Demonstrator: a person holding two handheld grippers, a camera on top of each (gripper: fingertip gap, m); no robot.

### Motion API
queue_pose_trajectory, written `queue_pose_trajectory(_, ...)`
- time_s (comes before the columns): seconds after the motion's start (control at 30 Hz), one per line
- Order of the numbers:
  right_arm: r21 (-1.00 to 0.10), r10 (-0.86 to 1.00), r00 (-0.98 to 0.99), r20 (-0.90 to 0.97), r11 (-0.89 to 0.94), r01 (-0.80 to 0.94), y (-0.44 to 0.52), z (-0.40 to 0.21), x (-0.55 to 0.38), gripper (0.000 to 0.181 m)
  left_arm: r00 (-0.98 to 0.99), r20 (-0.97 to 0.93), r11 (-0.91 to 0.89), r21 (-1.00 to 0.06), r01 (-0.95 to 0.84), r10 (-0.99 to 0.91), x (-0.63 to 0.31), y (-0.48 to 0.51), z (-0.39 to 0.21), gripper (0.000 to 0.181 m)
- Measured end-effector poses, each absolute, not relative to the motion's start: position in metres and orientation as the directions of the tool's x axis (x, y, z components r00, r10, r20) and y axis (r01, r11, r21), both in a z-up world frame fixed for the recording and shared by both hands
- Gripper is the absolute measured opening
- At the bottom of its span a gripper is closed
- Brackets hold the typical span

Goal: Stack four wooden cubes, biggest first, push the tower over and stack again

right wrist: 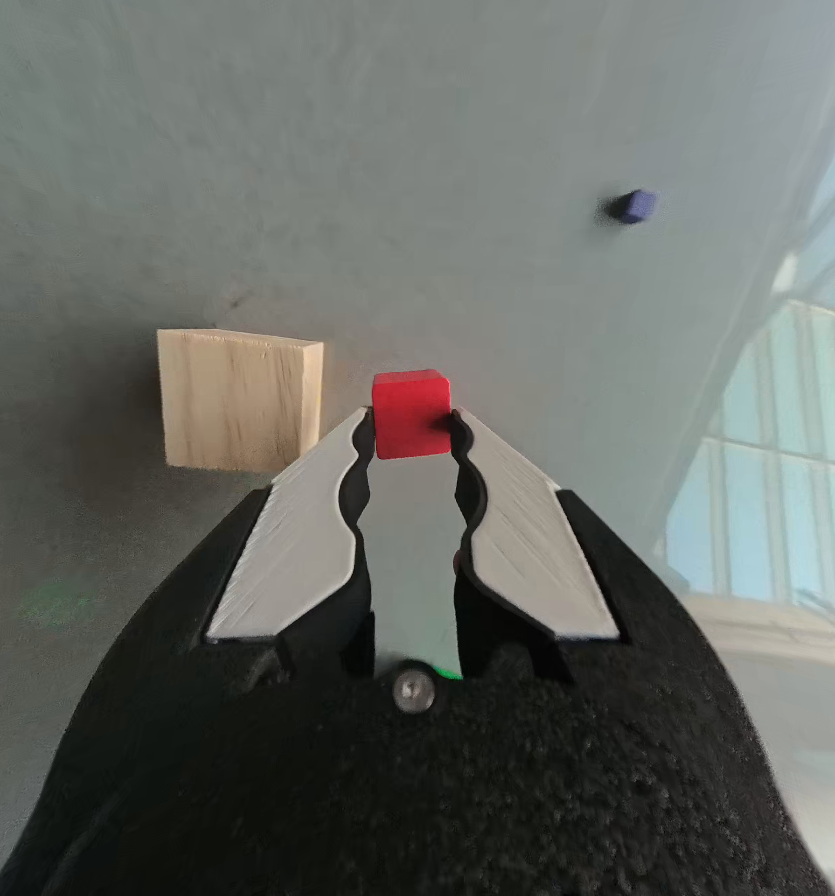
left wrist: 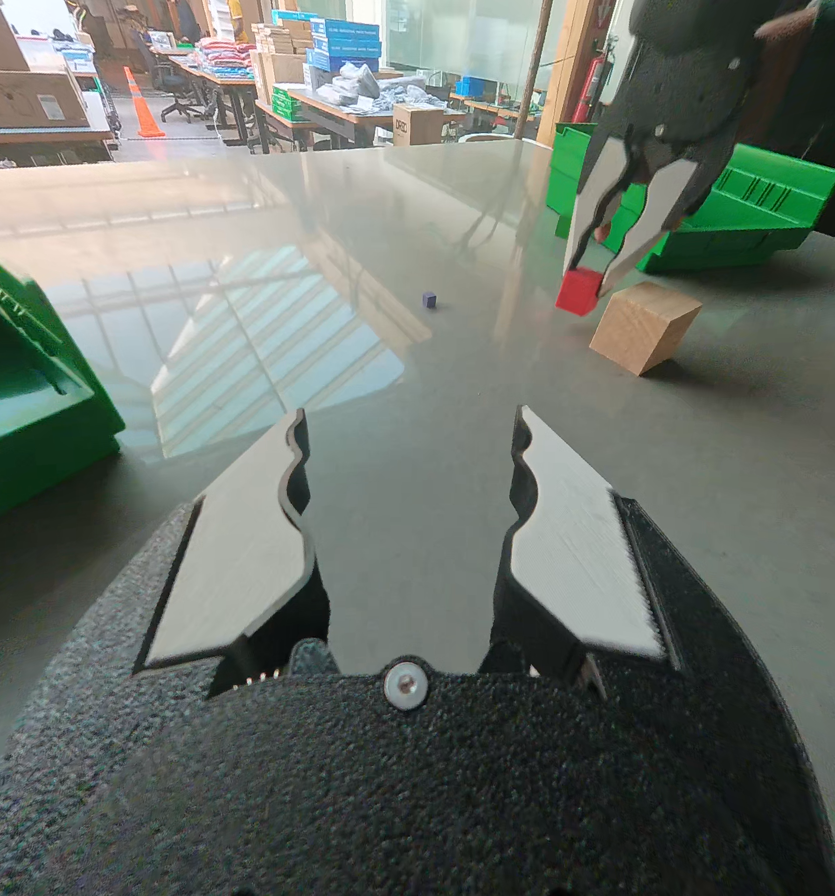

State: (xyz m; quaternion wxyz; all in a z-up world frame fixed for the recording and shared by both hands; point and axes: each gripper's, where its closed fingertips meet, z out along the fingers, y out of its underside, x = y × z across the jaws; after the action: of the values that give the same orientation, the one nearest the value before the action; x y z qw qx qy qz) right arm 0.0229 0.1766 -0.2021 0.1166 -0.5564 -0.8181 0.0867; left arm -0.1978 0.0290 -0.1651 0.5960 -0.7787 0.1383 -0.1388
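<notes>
My right gripper [right wrist: 411,418] is shut on a small red cube [right wrist: 411,418], pinched at the fingertips above the grey table. In the left wrist view the same gripper [left wrist: 587,281] comes down from the upper right with the red cube [left wrist: 578,294] just above the table. A larger plain wooden block [right wrist: 238,400] rests on the table right beside the red cube; it also shows in the left wrist view [left wrist: 646,327]. A tiny dark blue cube [left wrist: 429,299] lies alone mid-table, also in the right wrist view [right wrist: 634,206]. My left gripper [left wrist: 409,417] is open and empty, low over the table.
A green plastic bin [left wrist: 725,218] stands at the table's right, behind the right gripper. Another green bin [left wrist: 28,402] lies at the left edge. Beyond the table's far edge are desks, boxes, chairs and an orange cone [left wrist: 141,104]. One gripper's finger ends stand about 30 centimeters off the other's. Between my right fingertips and the larger plain wooden block [right wrist: 238,400] there is roughly 5 centimeters. It turns up in the left wrist view [left wrist: 658,301] as well.
</notes>
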Motion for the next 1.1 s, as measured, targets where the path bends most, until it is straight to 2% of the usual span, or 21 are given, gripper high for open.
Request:
queue_pose_trajectory(0.23,-0.283,0.967,-0.219,0.129,0.248,0.926,0.156,-0.135,0.028,0.031,0.911,0.05,-0.235,-0.971,-0.053,-0.41,-0.19,0.029,-0.162,0.085)
queue_pose_trajectory(0.4,-0.245,0.969,-0.213,0.122,0.237,0.94,0.125,-0.153,0.038,0.031,0.882,0.062,-0.247,-0.967,-0.063,-0.467,-0.179,0.022,-0.163,0.085)
queue_pose_trajectory(0.67,-0.243,0.977,-0.186,0.104,0.206,0.948,0.109,-0.169,0.041,0.031,0.816,0.067,-0.3,-0.945,-0.133,-0.575,-0.162,0.003,-0.173,0.085)
queue_pose_trajectory(1.1,-0.215,0.981,-0.173,0.089,0.189,0.958,0.114,-0.179,0.041,0.031,0.798,0.07,-0.32,-0.934,-0.159,-0.598,-0.16,-0.004,-0.178,0.085)
